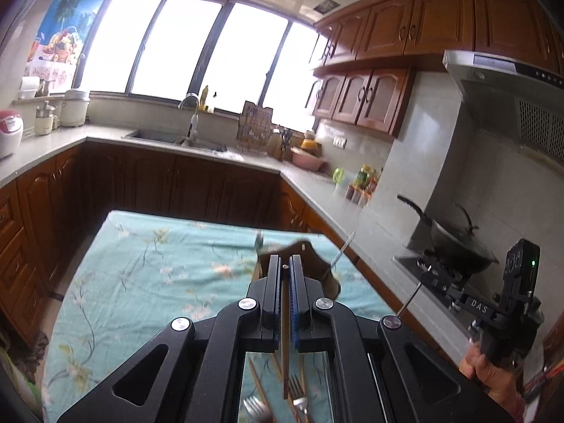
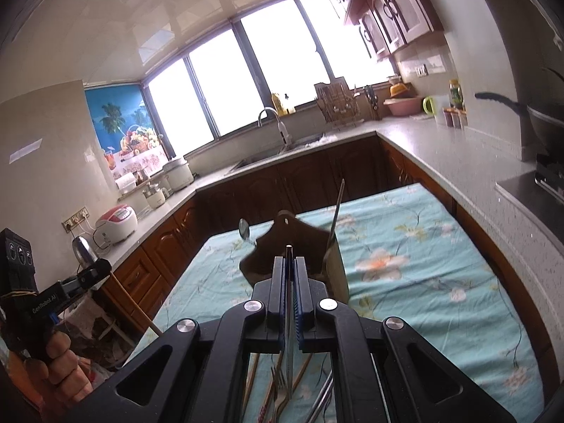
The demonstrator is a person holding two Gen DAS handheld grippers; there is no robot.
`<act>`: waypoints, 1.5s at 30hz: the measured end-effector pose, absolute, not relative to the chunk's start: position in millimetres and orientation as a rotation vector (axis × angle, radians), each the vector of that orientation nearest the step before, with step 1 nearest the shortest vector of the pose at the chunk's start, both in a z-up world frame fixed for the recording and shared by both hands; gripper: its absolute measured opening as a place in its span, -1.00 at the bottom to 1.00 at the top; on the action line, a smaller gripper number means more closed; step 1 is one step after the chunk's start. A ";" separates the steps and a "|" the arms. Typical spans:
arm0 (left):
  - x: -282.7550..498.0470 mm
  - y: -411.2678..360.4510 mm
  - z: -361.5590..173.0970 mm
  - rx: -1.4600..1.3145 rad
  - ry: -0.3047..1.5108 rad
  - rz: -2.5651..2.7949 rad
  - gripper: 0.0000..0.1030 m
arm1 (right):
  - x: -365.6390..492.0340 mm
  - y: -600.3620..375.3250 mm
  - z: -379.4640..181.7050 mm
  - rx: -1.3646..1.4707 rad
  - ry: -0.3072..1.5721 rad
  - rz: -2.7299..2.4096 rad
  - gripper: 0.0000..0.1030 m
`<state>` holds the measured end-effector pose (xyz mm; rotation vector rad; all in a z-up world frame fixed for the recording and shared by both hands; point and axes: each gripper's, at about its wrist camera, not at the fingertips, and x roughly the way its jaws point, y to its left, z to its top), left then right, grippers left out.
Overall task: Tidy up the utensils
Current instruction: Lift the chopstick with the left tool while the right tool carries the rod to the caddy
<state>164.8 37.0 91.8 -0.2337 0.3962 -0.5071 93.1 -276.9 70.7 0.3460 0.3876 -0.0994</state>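
The brown utensil holder (image 1: 299,264) stands on the cloth-covered worktop (image 1: 158,268) and is the one tall obstacle there; a spoon (image 1: 259,239) and a thin metal utensil (image 1: 343,250) stick up out of it and lean outward past its rim. To the left of the holder and beyond it the cloth lies bare. On the near side of the holder, loose forks (image 2: 280,384) and chopsticks (image 1: 262,394) lie scattered on the cloth. Right of the holder the stone counter (image 2: 440,162) runs close along the worktop edge, with only a narrow gap between.
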 end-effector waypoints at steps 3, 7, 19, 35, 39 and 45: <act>171.4 36.5 97.4 -0.246 0.364 -0.496 -0.95 | 99.0 -280.7 80.9 0.342 0.354 -0.107 -0.93; 186.1 35.4 105.6 -0.274 0.327 -0.489 -0.95 | 107.6 -288.2 94.8 0.341 0.307 -0.120 -0.93; 259.6 10.3 104.8 -0.341 0.265 -0.434 -0.95 | 149.3 -319.9 139.0 0.317 0.189 -0.170 -0.93; 360.2 -50.9 24.9 -0.352 0.406 -0.350 -0.95 | 216.8 -336.0 58.0 0.349 0.312 -0.178 -0.92; 368.1 -53.3 18.9 -0.324 0.437 -0.348 -0.94 | 222.5 -340.8 41.4 0.378 0.346 -0.171 -0.92; 372.7 -60.0 23.1 -0.285 0.446 -0.353 -0.93 | 225.5 -343.2 36.0 0.385 0.364 -0.172 -0.92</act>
